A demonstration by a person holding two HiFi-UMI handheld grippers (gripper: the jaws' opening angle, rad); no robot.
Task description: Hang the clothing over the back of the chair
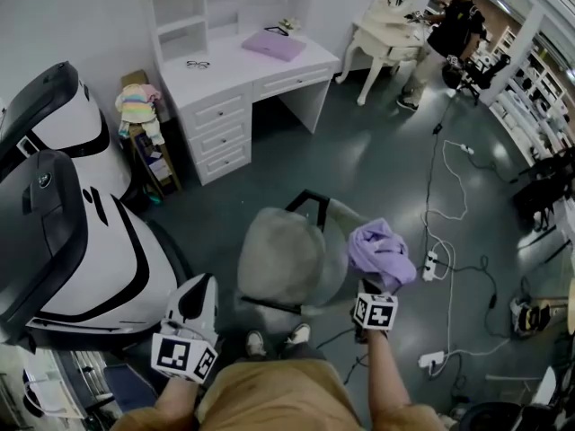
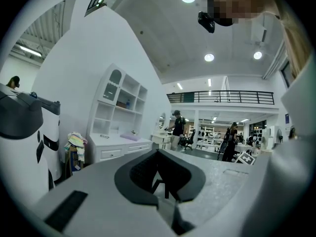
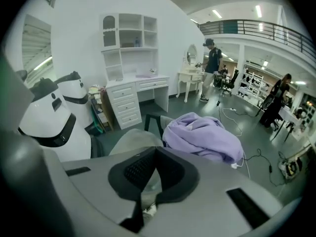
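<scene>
A lilac garment (image 1: 382, 254) lies bunched over the right side of the grey chair (image 1: 283, 259), on its backrest. In the right gripper view the garment (image 3: 202, 137) rests just beyond my right gripper (image 3: 155, 151), apart from its jaws. They are shut with nothing between them. In the head view the right gripper (image 1: 369, 287) sits just below the garment, its marker cube toward me. My left gripper (image 1: 205, 283) hangs beside the chair's left edge, away from the cloth. It points out level across the room (image 2: 158, 152), jaws shut and empty.
A white desk with drawers and shelves (image 1: 243, 79) stands behind the chair, a purple item (image 1: 274, 45) on it. A large white and black machine (image 1: 81, 241) fills the left. Cables and a power strip (image 1: 431, 263) lie on the floor at right. A person (image 1: 449, 34) stands at a vanity.
</scene>
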